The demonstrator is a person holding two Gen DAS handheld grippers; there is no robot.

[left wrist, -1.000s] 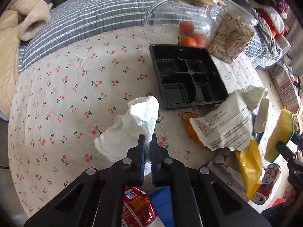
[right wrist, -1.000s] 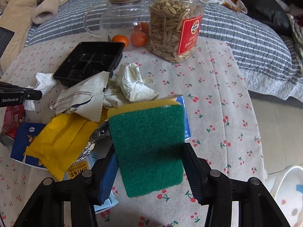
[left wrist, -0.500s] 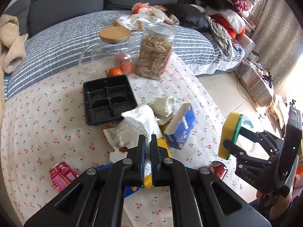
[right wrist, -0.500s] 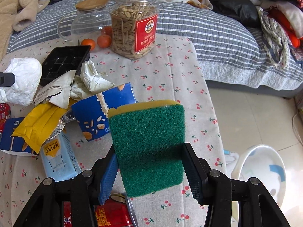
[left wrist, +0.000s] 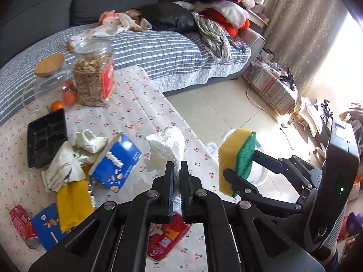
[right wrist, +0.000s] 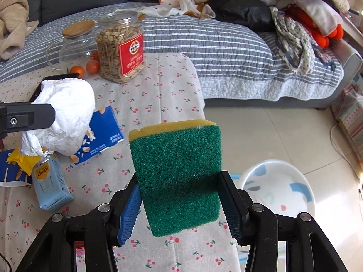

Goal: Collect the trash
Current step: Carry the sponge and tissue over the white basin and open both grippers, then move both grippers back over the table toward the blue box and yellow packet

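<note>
We see the crumpled white tissue [left wrist: 166, 146] at frame centre of the left view, pinched between the closed jaws of the left gripper [left wrist: 177, 170] and hanging above the cherry-print tablecloth [left wrist: 140, 104]. Only a thin fold seems caught, so it may slip out short of the white bin [right wrist: 278, 187] at lower right. The right gripper [right wrist: 181, 195] clamps a green-and-yellow sponge [right wrist: 175, 172]; the two tools, close together, could collide.

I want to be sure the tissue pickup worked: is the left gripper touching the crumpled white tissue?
Touching. In the left wrist view the left gripper has its jaws shut on the crumpled white tissue; in the right wrist view the wad hangs from it, clear of the table.
</note>
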